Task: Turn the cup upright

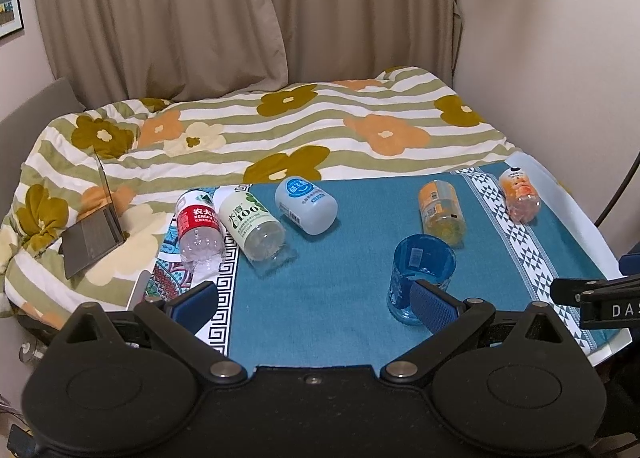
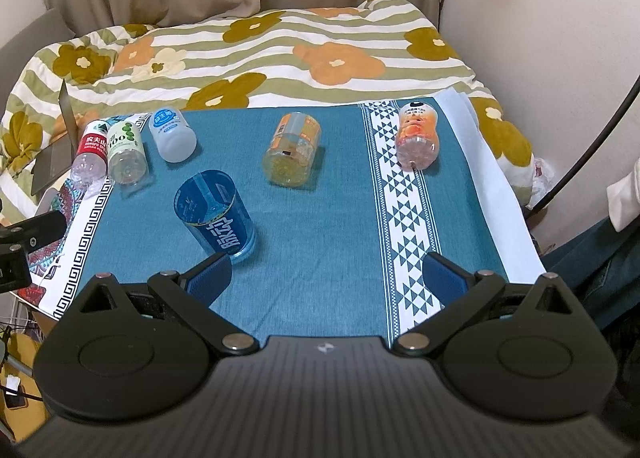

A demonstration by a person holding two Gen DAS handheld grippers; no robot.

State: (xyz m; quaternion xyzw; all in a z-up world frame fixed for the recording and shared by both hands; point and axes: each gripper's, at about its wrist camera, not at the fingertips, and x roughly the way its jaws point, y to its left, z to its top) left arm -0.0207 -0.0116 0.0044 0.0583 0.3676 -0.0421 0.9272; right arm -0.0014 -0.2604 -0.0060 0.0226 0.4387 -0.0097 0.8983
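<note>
A clear blue cup with white lettering stands on the teal cloth, open end up; it also shows in the right wrist view. My left gripper is open and empty; its right finger overlaps the cup's lower front in view, the cup outside the jaws. My right gripper is open and empty; its left finger is just in front of the cup's base.
Several bottles lie on the cloth: red-label, green-label, white, orange, peach. A floral quilt lies behind, with a laptop at left. The table edge is on the right.
</note>
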